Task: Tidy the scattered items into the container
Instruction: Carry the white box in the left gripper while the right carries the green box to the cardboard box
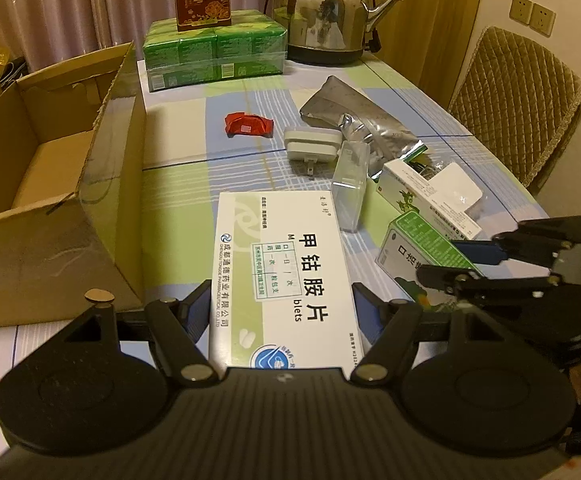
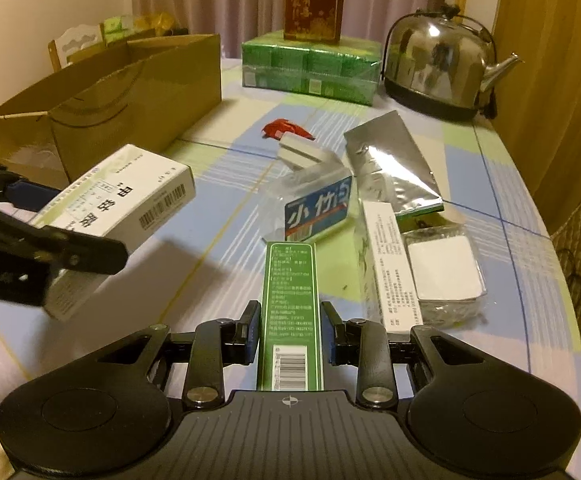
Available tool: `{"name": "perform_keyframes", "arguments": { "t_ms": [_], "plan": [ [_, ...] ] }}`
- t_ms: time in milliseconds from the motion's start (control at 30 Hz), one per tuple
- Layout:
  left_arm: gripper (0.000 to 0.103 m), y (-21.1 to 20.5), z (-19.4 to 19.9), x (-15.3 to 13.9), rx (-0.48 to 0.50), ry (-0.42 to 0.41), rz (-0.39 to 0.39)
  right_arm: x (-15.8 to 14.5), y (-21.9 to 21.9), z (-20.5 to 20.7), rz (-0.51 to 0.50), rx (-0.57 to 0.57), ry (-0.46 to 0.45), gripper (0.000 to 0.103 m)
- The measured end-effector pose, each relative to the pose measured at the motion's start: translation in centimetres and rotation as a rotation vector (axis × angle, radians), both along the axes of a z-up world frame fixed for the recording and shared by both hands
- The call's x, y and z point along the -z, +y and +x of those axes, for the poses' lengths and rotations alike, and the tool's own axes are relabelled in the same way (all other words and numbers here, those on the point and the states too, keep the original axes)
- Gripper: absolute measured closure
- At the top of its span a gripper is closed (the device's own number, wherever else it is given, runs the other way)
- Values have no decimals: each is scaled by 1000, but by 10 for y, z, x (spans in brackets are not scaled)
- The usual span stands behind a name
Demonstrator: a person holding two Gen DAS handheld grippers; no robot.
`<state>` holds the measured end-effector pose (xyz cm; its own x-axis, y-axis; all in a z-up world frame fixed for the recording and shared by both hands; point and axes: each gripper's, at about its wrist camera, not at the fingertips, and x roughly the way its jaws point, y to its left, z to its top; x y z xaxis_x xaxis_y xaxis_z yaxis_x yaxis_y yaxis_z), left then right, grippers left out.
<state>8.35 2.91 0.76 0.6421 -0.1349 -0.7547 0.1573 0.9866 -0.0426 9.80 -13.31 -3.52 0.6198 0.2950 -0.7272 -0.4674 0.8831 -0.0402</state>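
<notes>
Midway through the tidy-up, the left gripper holds a white medicine box lifted beside the cardboard box, its likely next stop, while the right gripper stands narrowly astride a green box

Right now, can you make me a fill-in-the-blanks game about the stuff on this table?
1. The left claw holds a ____ medicine box off the table.
2. The right claw has a narrow ____ box between its fingers.
3. The cardboard box has its top ____.
4. The shiny kettle stands beside a pack wrapped in ____.

Missing words: white; green; open; green
</notes>
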Motion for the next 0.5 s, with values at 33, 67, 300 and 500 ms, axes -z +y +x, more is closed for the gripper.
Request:
{"name": "perform_keyframes", "arguments": {
  "t_ms": [33, 67, 300, 500],
  "plan": [
    [35, 1, 0, -1, -2, -1, -3, 2, 1, 2, -7, -3, 6, 75],
    [35, 1, 0, -1, -3, -1, -4, 5, 2, 5, -15, -5, 12, 75],
    [35, 2, 0, 1, -7, 3, -12, 15, 2, 10, -34, -6, 46, 75],
    [35, 4, -1, -9, -4, -24, -23, -10, 0, 0, -6, -1, -27, 75]
  ]
}}
